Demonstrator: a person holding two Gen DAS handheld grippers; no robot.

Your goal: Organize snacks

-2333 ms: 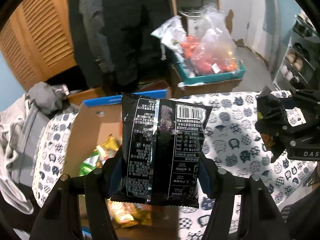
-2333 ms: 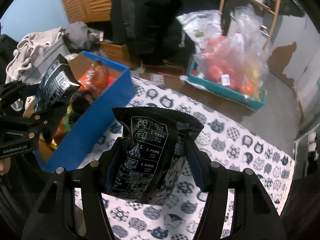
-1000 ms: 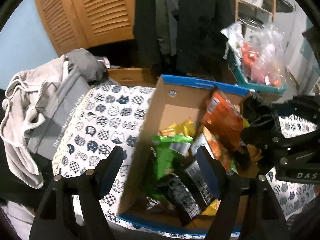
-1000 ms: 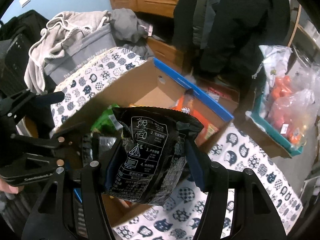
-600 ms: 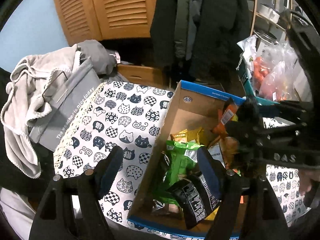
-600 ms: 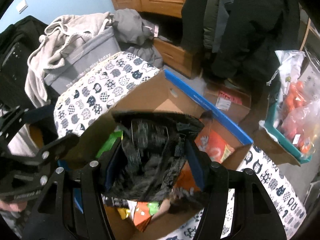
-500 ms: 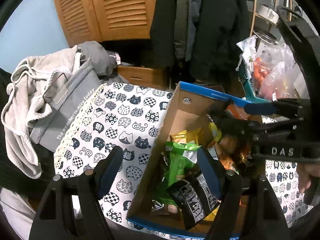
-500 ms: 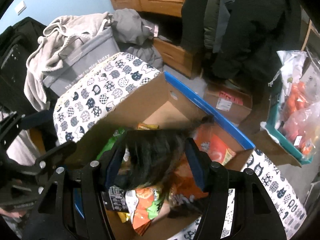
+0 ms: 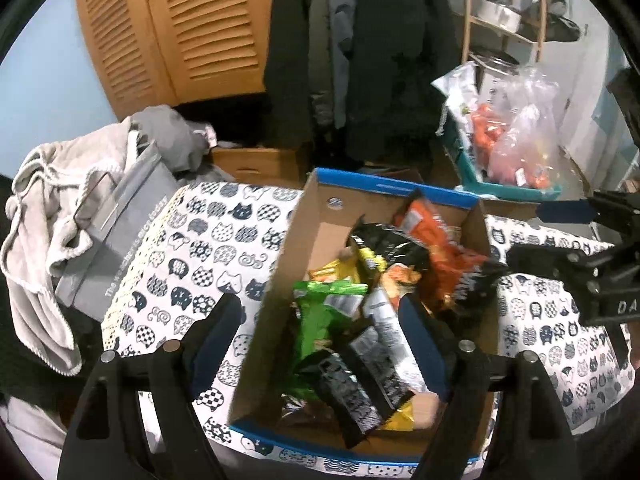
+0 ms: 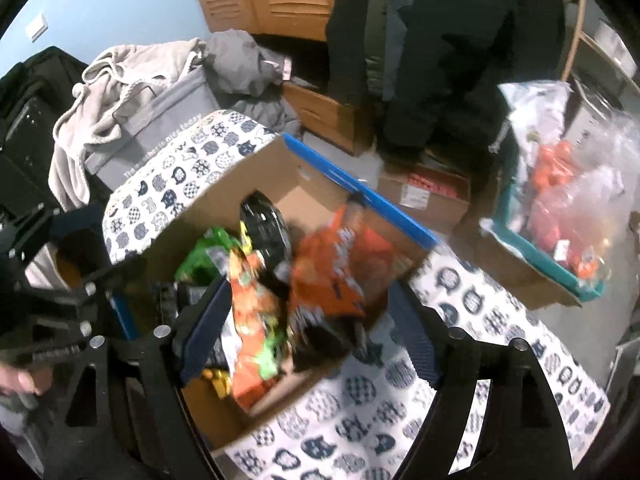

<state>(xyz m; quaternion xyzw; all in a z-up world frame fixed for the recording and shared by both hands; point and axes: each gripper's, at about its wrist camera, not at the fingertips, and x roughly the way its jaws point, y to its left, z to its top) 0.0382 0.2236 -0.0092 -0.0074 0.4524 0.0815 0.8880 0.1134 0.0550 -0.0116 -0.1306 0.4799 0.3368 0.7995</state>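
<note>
A cardboard box with a blue rim (image 9: 384,188) (image 10: 352,190) stands on the cat-print tablecloth (image 9: 208,240) and holds several snack bags: green (image 9: 324,312), orange (image 9: 436,248) (image 10: 336,268), and black ones (image 9: 356,388) (image 10: 264,232). My left gripper (image 9: 324,340) is open and empty above the box's near left side. My right gripper (image 10: 304,328) is open and empty above the box; it also shows at the right edge of the left wrist view (image 9: 576,248).
A grey storage bag (image 9: 116,232) draped with a beige garment (image 9: 36,216) sits left of the table. A teal crate with plastic bags of orange items (image 9: 516,152) (image 10: 568,216) stands behind. Dark coats (image 9: 372,52) hang in front of louvred wooden doors (image 9: 180,32).
Both grippers held black snack bags; the left let its bag fall into the box first, then the right opened and dropped its own. Both are now empty over the box.
</note>
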